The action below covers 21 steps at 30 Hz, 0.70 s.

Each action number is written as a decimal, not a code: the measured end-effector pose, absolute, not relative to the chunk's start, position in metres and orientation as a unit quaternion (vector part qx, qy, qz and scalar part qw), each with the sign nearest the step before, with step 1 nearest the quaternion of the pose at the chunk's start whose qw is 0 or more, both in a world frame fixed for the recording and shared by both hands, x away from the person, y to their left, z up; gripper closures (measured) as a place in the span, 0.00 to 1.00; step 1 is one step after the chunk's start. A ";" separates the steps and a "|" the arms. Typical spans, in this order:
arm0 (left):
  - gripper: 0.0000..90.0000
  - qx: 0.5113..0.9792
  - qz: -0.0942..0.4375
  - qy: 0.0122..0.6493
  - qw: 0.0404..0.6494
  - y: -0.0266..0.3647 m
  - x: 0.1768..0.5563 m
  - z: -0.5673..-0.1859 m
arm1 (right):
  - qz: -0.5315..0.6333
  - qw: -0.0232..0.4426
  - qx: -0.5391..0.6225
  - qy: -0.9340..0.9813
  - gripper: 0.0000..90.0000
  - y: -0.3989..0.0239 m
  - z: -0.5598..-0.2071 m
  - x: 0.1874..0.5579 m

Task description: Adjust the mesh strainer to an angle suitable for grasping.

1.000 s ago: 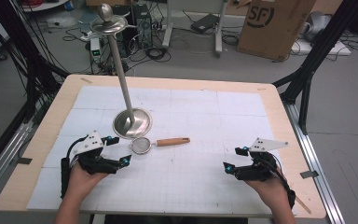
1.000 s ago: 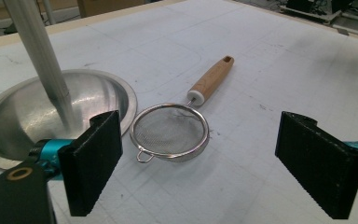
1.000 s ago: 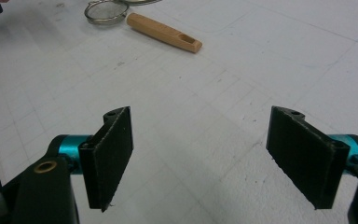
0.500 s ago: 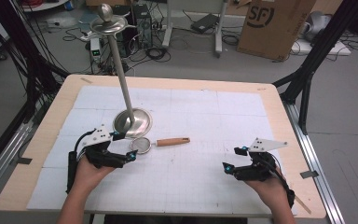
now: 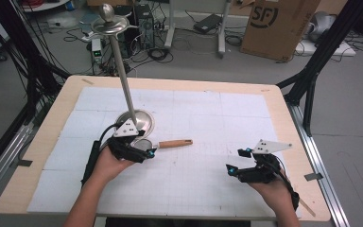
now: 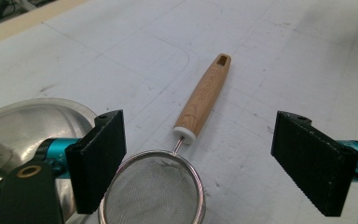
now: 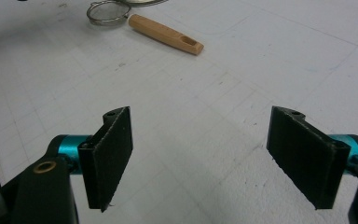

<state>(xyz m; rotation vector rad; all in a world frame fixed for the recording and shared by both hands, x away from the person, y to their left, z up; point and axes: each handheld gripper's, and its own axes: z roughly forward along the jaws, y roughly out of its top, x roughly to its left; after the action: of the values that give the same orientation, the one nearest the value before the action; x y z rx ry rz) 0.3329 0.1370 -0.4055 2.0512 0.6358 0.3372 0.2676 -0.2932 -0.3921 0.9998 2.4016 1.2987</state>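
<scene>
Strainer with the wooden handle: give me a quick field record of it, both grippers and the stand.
item: small wire-mesh strainer with a wooden handle, lying flat on the white table mat
left gripper: open, jaws either side of the mesh bowl, not gripping
right gripper: open, over bare mat, apart from the strainer
stand: tall metal pole on a round steel base, just beyond the strainer bowl

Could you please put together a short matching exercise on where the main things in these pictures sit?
Things:
1. strainer
2. stand base
3. left hand-held gripper
4. right hand-held gripper

Places or states:
A. open over bare mat, away from the tool
B. round steel disc under the tall pole
C. open above the mesh bowl
D. lies flat, wooden handle pointing away from the stand

Pairs: 1-D, 2-B, 3-C, 4-A
</scene>
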 end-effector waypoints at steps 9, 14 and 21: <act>0.21 0.861 0.120 0.246 0.429 0.108 0.348 -0.413 | 0.444 0.114 0.340 0.821 0.24 -0.293 -0.392 0.267; 0.21 0.866 0.125 0.262 0.407 0.100 0.356 -0.413 | 0.444 0.115 0.342 0.821 0.24 -0.292 -0.392 0.268; 0.21 0.873 0.119 0.272 0.387 0.093 0.368 -0.415 | 0.443 0.115 0.342 0.820 0.24 -0.293 -0.393 0.269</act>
<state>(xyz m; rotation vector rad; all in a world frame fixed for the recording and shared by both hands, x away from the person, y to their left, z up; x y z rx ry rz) 0.3676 0.0932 -0.4149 2.2220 0.6921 0.3037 0.2687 -0.2930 -0.3930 1.0035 2.4045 1.2984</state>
